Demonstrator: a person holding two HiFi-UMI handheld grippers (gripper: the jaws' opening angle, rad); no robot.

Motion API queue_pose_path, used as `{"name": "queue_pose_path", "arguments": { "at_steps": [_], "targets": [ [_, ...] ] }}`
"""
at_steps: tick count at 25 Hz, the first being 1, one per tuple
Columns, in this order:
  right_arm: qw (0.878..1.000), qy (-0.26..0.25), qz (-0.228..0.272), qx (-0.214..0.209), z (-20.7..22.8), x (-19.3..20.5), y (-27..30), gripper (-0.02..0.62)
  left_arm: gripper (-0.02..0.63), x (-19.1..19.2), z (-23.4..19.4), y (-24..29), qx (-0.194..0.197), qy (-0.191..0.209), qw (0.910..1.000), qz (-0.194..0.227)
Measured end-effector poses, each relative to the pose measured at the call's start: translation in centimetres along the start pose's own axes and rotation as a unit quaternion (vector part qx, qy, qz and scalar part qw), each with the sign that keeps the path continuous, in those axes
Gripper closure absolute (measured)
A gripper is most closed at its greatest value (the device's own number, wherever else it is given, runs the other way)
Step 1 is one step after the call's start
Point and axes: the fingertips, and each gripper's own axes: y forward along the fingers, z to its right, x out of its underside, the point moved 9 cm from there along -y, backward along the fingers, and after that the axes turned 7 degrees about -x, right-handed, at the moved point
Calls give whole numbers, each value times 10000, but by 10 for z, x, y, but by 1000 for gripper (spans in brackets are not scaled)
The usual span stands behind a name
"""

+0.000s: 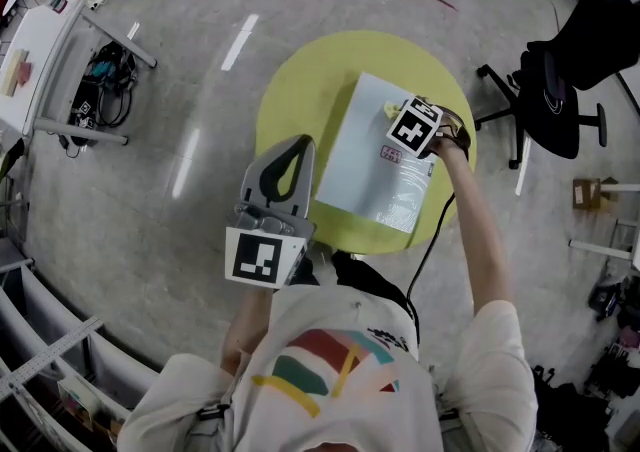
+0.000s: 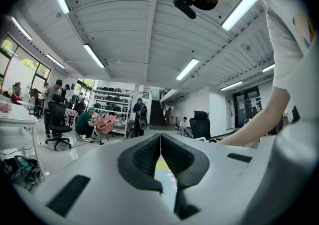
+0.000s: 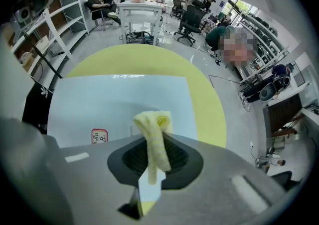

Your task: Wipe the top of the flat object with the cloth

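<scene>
A pale blue flat object (image 1: 375, 165) with a small red label (image 1: 390, 152) lies on the round yellow table (image 1: 300, 90). My right gripper (image 1: 400, 112) hangs over the object's far right part, shut on a yellow cloth (image 1: 392, 110). In the right gripper view the cloth (image 3: 152, 129) stands bunched between the jaws of my right gripper (image 3: 152, 142), with the flat object (image 3: 119, 102) and its label (image 3: 99, 136) below. My left gripper (image 1: 290, 155) is raised at the table's near left edge, apart from the object. Its jaws (image 2: 160, 142) are shut with nothing in them.
A black office chair (image 1: 555, 90) stands right of the table, and a white desk (image 1: 40, 50) with cables under it stands far left. Metal shelving (image 1: 50, 360) runs along the bottom left. Several people (image 2: 87, 122) sit or stand across the room.
</scene>
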Motion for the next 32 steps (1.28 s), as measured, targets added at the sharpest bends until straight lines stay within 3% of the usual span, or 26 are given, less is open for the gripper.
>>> {"name": "queue_pose_path", "arguments": {
  "at_steps": [21, 32],
  "targets": [
    [9967, 155, 97, -788, -116, 4, -11, 568, 591, -9, -10, -8, 8, -129, 9996, 249],
    [9931, -123, -30, -1166, -181, 3, -17, 568, 591, -10, -20, -9, -93, -143, 9989, 436]
  ]
}}
